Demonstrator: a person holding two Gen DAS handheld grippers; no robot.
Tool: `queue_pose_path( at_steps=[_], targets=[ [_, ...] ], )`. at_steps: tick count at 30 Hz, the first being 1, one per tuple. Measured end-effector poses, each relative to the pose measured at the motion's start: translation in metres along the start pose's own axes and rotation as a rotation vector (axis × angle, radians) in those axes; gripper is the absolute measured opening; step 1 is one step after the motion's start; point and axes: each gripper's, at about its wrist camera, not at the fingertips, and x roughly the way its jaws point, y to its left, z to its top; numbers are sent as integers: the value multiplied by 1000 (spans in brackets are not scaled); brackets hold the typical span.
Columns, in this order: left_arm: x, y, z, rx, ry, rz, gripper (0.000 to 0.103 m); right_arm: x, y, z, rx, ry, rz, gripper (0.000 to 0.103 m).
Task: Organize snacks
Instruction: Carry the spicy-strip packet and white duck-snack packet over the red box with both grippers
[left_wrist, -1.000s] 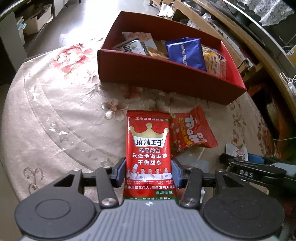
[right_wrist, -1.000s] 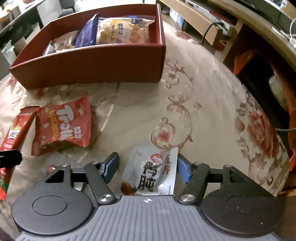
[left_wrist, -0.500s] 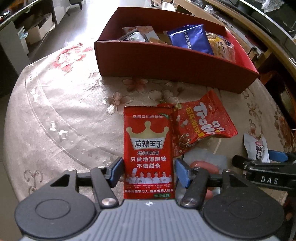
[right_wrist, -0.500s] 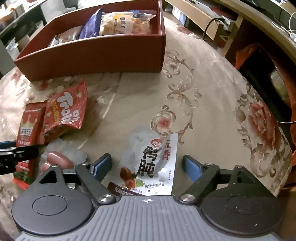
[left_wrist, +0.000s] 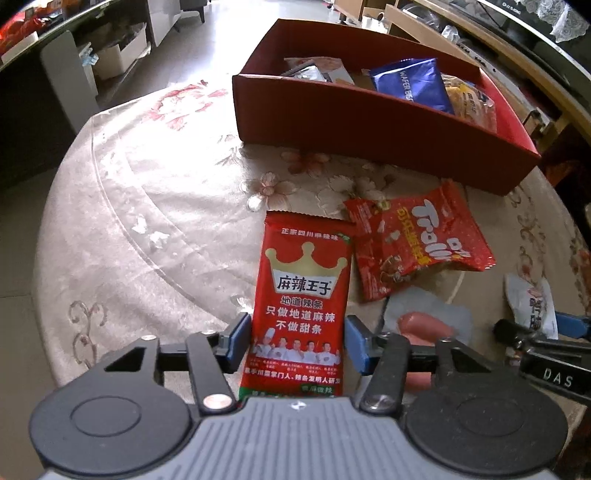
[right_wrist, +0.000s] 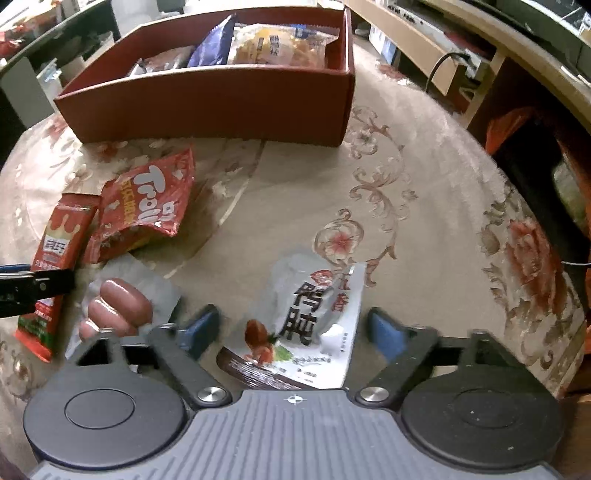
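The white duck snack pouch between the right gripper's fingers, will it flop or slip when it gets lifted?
The white pouch is a thin, flat, crinkled film pack, so it will probably sag if gripped by one edge. Its glossy surface catches glare, so it may slide between the pads. It looks light for its size and should lift easily. It lies between the right gripper's jaws, which have just been closing without yet pressing it.

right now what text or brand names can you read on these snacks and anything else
"麻辣王子", "地道辣条", "只做地道麻辣 不做甜条" on the red spicy strip packet.
"Trolli" on the red gummy bag.
"WAFER BIS", cut off, on the blue wafer packet in the red box.
"鸭肫" on the white duck gizzard packet.
"DAS" on the right claw's finger.
Fine print on the packets and the yellow bag's label are too small or blurred.
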Motion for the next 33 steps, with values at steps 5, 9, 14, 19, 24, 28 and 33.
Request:
queue_pose_path(
  at_steps=[5,9,14,19,24,28,33],
  targets=[
    [-7,5,-6,-26,10,-20,51,-5,-10,-3,6,-11,11,63],
    [-13,8,-11,-41,7,-27,50,-11,-11,-6,-3,-22,19,61],
    [-25,8,-12,-46,-8,-50,50,-19,-17,-6,15,-45,31,60],
    [-33,8,-12,-44,-17,-73,50,-29,-26,-7,38,-73,43,59],
    [-39,7,-8,-51,-32,-93,50,-38,-25,-6,40,-104,70,59],
    [-43,5,-4,-56,-45,-111,50,-42,-18,1,22,-122,86,59],
    [-46,1,2,-52,-64,-129,50,-47,-12,10,10,-147,101,59]
  ],
)
